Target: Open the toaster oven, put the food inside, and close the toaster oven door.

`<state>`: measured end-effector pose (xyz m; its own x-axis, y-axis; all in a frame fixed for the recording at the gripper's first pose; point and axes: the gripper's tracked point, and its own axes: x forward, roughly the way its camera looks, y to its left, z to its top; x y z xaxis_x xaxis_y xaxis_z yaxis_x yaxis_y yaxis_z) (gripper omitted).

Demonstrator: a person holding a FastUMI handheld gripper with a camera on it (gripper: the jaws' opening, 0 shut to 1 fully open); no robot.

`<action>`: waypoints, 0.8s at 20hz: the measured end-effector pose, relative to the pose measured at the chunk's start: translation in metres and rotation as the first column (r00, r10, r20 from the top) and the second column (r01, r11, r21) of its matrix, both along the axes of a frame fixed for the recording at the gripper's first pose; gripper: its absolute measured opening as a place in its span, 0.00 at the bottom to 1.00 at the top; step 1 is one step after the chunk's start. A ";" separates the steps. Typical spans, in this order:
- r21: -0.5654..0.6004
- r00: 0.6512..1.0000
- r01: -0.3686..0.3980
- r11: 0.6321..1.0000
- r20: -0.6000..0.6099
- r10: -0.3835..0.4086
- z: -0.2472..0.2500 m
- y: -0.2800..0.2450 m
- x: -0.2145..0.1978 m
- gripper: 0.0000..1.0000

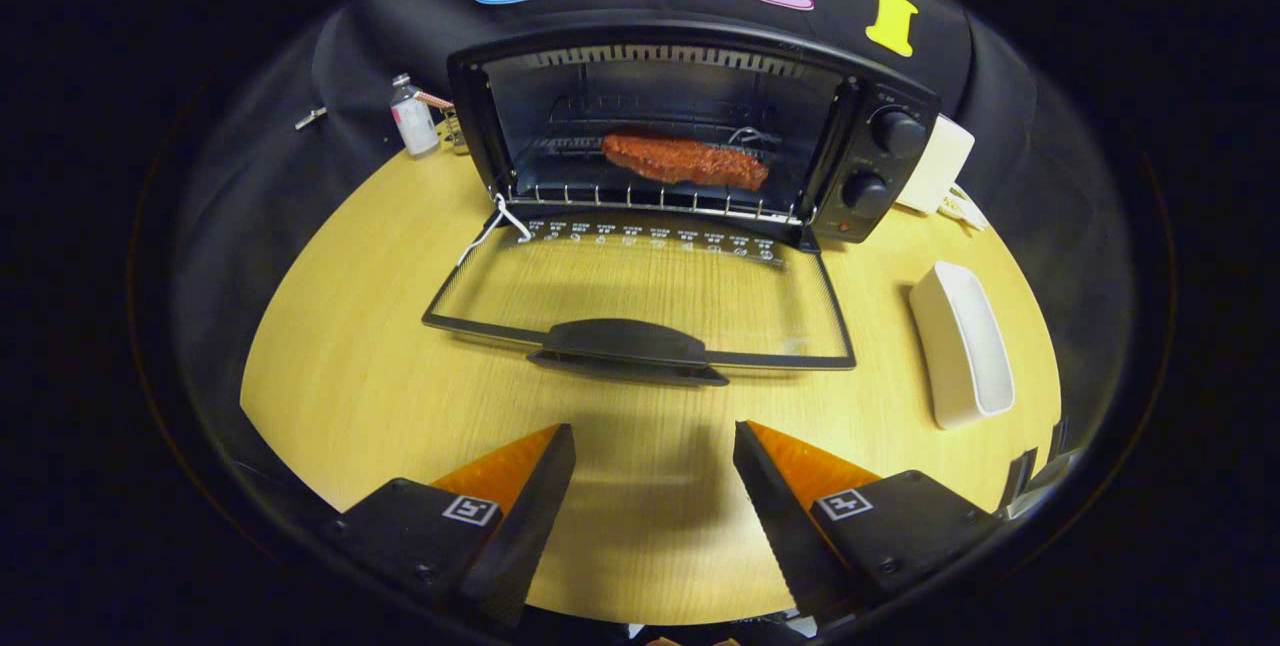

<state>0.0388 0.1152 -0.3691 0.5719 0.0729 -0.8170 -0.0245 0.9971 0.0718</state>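
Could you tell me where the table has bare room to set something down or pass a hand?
The widest bare patch lies between the open claw and the lowered door. Another lies beside the door, below the small bottle. It is tighter between the door and the white tray, and crowded behind the toaster oven.

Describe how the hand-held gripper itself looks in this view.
The hand-held gripper has two wedge-shaped fingers tapering to points, with serrated inner faces. Each sits on a dark, blocky mount with visible screws and a small square black-and-white marker tag. The fingers stand apart, empty.

Staged recording booth: black cloth wall behind round wooden table, toaster oven on it.
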 end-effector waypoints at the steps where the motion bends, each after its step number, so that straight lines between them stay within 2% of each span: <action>1: 0.005 1.000 0.014 1.000 0.010 -0.014 -0.004 0.003 0.006 0.98; 9: 0.017 0.993 0.120 0.993 0.002 -0.120 -0.016 0.008 0.030 0.97; 16: 0.027 0.995 0.101 0.994 0.016 -0.102 -0.003 0.007 0.030 0.97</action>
<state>0.0683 0.1225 -0.3718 0.5913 0.0349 -0.8057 0.0755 0.9923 0.0984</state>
